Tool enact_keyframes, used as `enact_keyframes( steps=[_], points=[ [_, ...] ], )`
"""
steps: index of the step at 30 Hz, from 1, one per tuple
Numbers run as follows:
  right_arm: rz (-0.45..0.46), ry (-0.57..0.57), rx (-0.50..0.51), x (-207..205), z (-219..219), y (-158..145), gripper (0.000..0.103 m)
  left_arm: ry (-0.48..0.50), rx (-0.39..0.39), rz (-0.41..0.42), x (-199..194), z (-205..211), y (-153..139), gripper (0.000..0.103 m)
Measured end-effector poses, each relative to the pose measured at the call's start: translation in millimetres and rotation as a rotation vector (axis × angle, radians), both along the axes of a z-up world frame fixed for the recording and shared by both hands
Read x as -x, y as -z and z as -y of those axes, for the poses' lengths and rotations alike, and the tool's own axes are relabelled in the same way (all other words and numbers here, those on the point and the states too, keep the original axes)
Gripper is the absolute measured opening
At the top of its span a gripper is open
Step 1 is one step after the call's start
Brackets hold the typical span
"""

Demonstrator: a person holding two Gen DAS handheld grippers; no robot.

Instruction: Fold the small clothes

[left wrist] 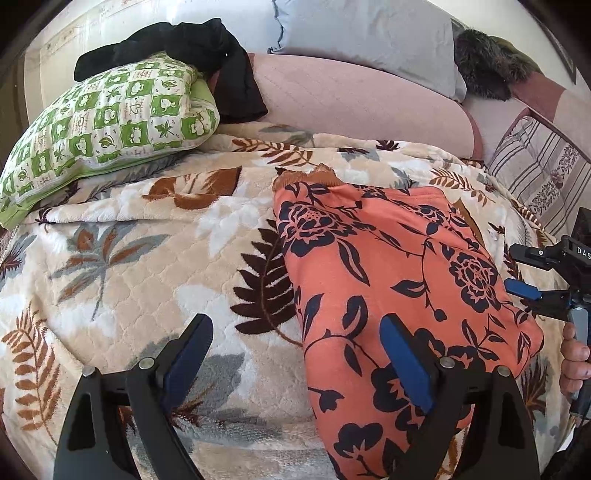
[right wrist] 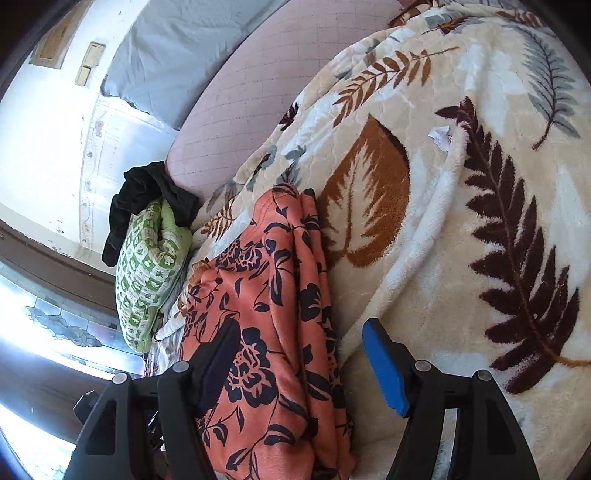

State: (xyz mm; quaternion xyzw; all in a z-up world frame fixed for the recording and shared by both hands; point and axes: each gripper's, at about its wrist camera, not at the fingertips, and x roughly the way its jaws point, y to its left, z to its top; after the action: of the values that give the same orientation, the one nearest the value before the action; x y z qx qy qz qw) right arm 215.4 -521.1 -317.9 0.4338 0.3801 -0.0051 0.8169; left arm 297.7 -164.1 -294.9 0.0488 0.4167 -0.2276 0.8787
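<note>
An orange garment with a dark flower print (left wrist: 391,266) lies folded into a long shape on the leaf-patterned blanket (left wrist: 147,258). My left gripper (left wrist: 295,330) hovers open over the garment's left edge; its right finger overlaps the cloth, its left one is above the blanket. My right gripper (left wrist: 532,291) shows at the right edge, just past the garment's right side, with a hand (left wrist: 576,358) on its handle. In the right wrist view the garment (right wrist: 266,295) shows stacked folds running between the open right gripper (right wrist: 301,334); the pads stand clear of the cloth.
A green checked pillow (left wrist: 107,125) with a black garment (left wrist: 177,48) on top lies at the far left. Behind are a pink quilted cover (left wrist: 351,99), a grey pillow (left wrist: 369,33) and a dark furry item (left wrist: 487,62). A striped cushion (left wrist: 535,173) is at right. A white paper scrap (right wrist: 439,134) lies on the blanket.
</note>
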Motion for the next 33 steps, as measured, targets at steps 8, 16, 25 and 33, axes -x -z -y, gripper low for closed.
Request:
enact_keyframes(
  steps=[8, 16, 25, 33],
  points=[
    [-0.021, -0.045, 0.021, -4.1, -7.7, 2.8, 0.077, 0.046, 0.061, -0.076, -1.0, 2.1, 5.3, 0.092],
    [-0.046, -0.080, 0.015, -6.3, -13.4, 7.9, 0.078, 0.120, 0.129, -0.223, -4.6, 7.6, 19.0, 0.092],
    [-0.076, -0.097, -0.004, -6.0, -10.2, 14.6, 0.078, 0.115, 0.222, -0.354, -15.7, 0.9, 36.6, 0.092],
    [-0.068, -0.201, -0.056, -16.4, -32.2, 28.1, 0.079, 0.125, 0.233, -0.355, -15.0, 3.2, 37.9, 0.094]
  ],
)
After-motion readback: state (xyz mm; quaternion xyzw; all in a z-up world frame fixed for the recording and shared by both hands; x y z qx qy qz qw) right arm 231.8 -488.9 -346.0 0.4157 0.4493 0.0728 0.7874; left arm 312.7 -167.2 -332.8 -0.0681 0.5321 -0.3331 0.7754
